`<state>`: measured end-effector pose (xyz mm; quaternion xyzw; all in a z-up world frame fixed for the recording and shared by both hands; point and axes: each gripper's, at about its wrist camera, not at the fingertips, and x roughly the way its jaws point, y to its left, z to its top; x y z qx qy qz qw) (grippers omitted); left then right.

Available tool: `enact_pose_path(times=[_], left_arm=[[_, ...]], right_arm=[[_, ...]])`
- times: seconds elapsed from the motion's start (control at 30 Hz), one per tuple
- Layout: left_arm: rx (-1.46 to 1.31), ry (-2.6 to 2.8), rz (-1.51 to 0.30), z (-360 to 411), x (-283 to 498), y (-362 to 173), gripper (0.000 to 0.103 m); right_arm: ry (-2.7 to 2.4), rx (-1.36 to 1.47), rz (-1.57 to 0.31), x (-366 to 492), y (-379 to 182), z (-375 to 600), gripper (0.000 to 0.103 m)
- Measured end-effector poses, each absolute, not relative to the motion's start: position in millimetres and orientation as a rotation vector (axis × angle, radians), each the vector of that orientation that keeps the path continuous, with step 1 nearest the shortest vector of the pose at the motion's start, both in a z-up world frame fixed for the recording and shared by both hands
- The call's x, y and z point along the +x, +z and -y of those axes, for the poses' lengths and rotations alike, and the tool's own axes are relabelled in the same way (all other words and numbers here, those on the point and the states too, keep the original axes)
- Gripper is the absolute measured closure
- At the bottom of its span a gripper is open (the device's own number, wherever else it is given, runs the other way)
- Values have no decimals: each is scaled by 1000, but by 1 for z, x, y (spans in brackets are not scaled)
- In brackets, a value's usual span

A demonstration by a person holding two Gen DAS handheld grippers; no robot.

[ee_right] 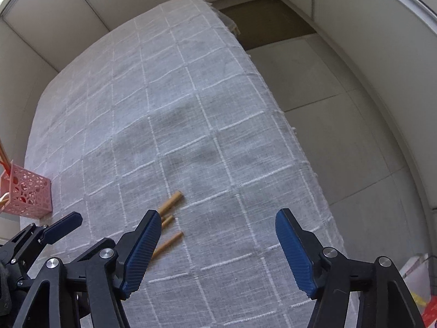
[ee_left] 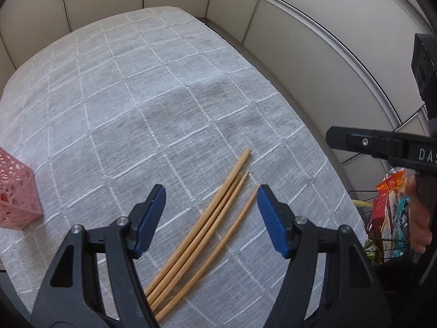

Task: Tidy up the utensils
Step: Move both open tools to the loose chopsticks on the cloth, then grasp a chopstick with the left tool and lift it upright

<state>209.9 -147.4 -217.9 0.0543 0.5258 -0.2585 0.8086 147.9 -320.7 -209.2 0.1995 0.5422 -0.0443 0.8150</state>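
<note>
I have both tools angled down over the bench, which is covered by a grey woven cloth with a white grid pattern.

My left tool, black-framed with ribbed blue pads, stands well open with nothing between its pads. Through its camera I see the four light wooden chopsticks lying flat on the cloth, running from under the tool's frame up and to the right. Three of them lie close together, almost touching along their length; the fourth lies slightly apart on the right side, its tip close to the right pad. I cannot tell how high the pads are above the sticks.

My right tool, of the same build, is also wide open and holds nothing. From its camera the chopstick ends poke out just past its left pad, and bare cloth lies between the pads. The other tool's blue-tipped finger shows at that view's lower left.

The pink perforated square holder stands upright at the left edge of the bench, well apart from the chopsticks. In the right camera it already has a few thin sticks leaning in it.

Off the bench's right side, a dark wire basket with colourful packets sits near the person's hand gripping the right handle.
</note>
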Motion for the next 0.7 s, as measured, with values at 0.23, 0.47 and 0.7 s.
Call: enact_pose_path(times=[0.23, 0.47, 0.7], left_arm=[[166, -575, -1162, 184, 223, -243, 50], [214, -545, -1164, 198, 228, -258, 66], [192, -498, -1144, 186, 234, -254, 88]], right_arm=[[-112, 469, -1206, 151, -223, 336, 29], [-123, 490, -1228, 154, -231, 346, 29], [-128, 491, -1242, 157, -233, 343, 29]])
